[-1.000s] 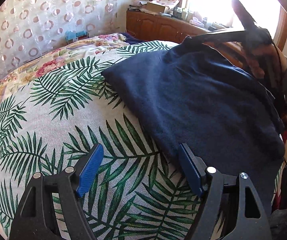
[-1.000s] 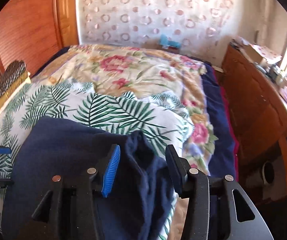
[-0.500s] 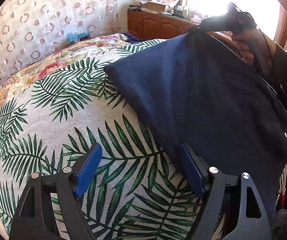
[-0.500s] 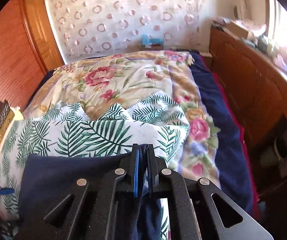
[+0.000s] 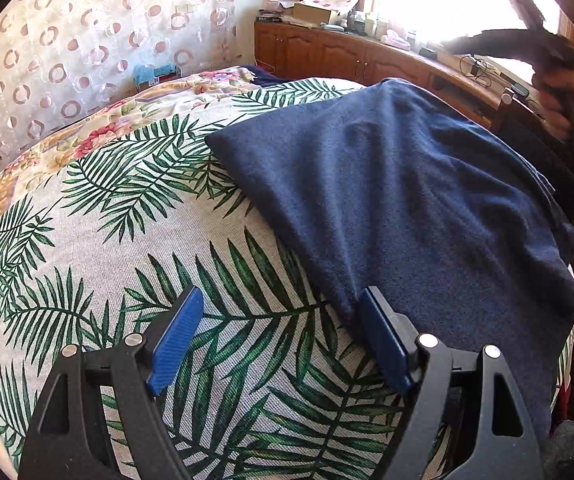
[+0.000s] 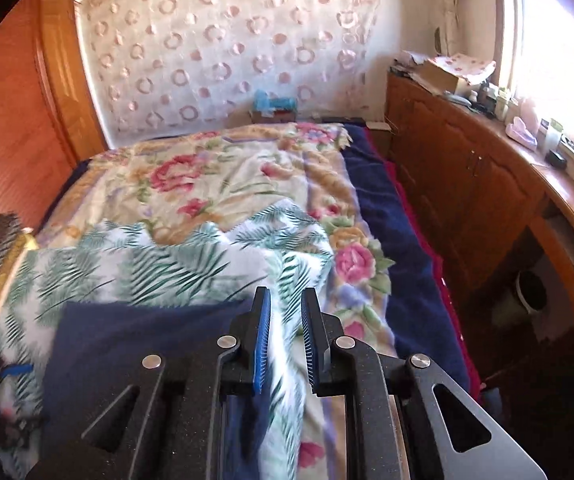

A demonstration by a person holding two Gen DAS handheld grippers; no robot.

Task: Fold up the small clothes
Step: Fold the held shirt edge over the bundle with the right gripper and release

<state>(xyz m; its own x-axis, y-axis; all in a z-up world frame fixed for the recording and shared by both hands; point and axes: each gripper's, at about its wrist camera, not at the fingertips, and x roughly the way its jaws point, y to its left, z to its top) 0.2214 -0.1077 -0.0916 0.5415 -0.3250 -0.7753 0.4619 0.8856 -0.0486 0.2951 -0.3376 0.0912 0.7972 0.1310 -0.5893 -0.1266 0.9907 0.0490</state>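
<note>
Clearly the left gripper (image 5: 279,340) stood open – navy cloth (image 5: 427,200) edge touching its right finger, stretching forward-right; right gripper (image 6: 285,340) slightly parted, empty

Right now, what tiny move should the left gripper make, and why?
Probably slide the left gripper toward the near edge of the navy cloth and close there: its jaws stand wide open over the leaf-print sheet, one beside that edge, and the right gripper holds nothing.

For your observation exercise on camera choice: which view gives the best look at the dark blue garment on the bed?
The left wrist view. There the dark blue garment lies spread over the palm-leaf sheet, with its surface and edges sharp. The right wrist view shows only a blurred part of it at lower left, partly hidden behind the right gripper.
</note>
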